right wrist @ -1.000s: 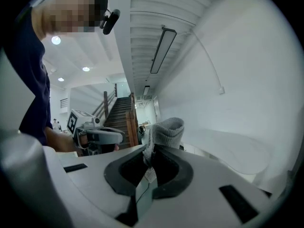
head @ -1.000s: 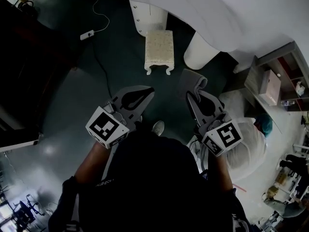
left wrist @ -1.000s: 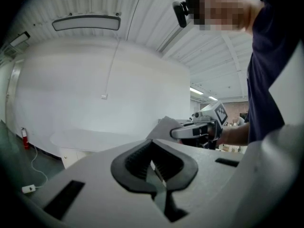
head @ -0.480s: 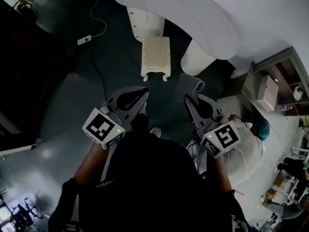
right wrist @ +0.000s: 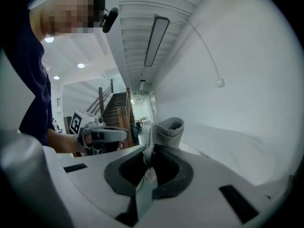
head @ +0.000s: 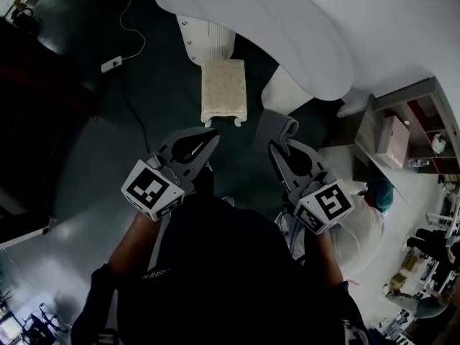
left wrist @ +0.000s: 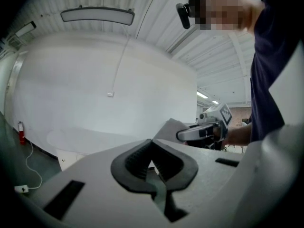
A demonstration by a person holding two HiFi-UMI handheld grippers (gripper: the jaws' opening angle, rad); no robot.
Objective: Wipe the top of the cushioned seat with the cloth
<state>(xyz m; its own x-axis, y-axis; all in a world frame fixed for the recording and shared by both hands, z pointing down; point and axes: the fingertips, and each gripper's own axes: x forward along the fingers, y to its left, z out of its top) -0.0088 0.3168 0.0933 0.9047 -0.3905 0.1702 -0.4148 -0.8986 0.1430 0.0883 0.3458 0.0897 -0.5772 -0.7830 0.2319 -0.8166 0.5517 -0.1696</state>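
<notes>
right gripper (right wrist: 146,161) jaws clamped tight on grey cloth (right wrist: 166,130), cloth bunched up above tips. left gripper (left wrist: 152,156) jaws pressed together, nothing between. cushioned seat (head: 223,88) on dark floor, ahead of both grippers, well apart, beside white table (head: 287,20) legs.

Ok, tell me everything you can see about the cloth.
The cloth is grey and ribbed-looking, folded into a thick wad. The right gripper is shut on its lower edge, so the fold stands up beyond the jaws. It is held above the dark floor, short of the cushioned seat, not touching it.
</notes>
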